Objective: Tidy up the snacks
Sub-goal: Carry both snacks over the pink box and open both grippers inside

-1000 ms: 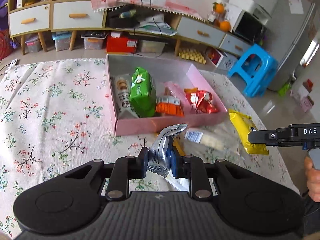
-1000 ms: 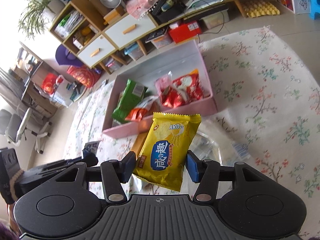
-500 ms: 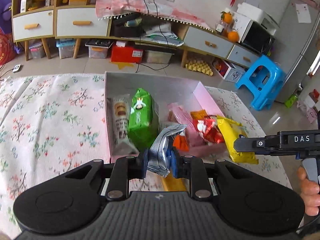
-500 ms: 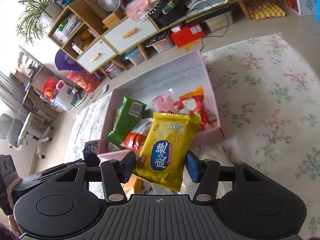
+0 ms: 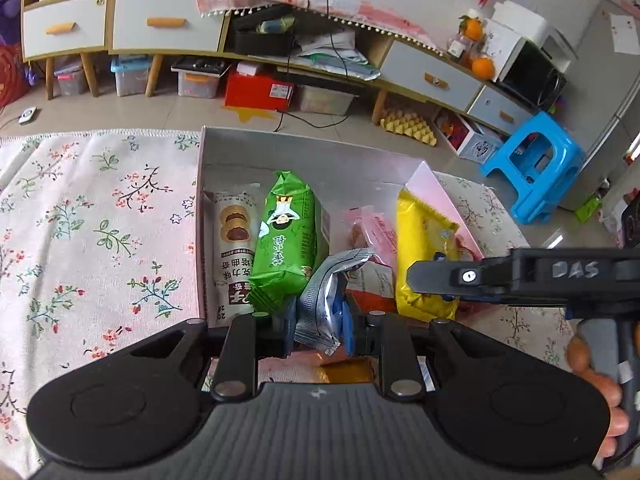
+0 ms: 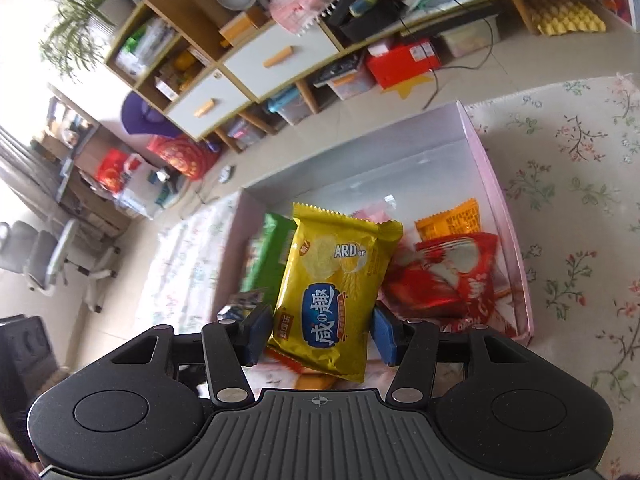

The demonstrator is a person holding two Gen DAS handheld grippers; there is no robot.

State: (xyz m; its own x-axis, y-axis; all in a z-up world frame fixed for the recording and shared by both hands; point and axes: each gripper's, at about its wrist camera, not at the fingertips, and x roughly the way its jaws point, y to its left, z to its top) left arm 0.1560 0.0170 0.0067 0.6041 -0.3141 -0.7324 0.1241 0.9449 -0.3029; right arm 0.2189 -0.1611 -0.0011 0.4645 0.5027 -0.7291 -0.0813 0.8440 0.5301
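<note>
A pink box [image 5: 436, 188] on the floral tablecloth holds a green packet [image 5: 284, 240], a brown biscuit packet [image 5: 234, 240], a pink packet [image 5: 374, 228] and red and orange packets [image 6: 448, 276]. My left gripper [image 5: 320, 326] is shut on a silver packet [image 5: 332, 292] over the box's near edge. My right gripper [image 6: 320, 334] is shut on a yellow cracker packet [image 6: 334, 292], held over the box; it also shows in the left wrist view [image 5: 424, 248].
The floral tablecloth [image 5: 92, 232] spreads left of the box and to its right [image 6: 580, 200]. An orange packet [image 5: 344, 372] lies on the cloth under the left gripper. Beyond the table stand a cabinet [image 5: 160, 28] and a blue stool [image 5: 532, 164].
Both grippers have moved forward with their packets, from the cloth in front of the box to over the box. The yellow packet now hangs over the box's right part.
</note>
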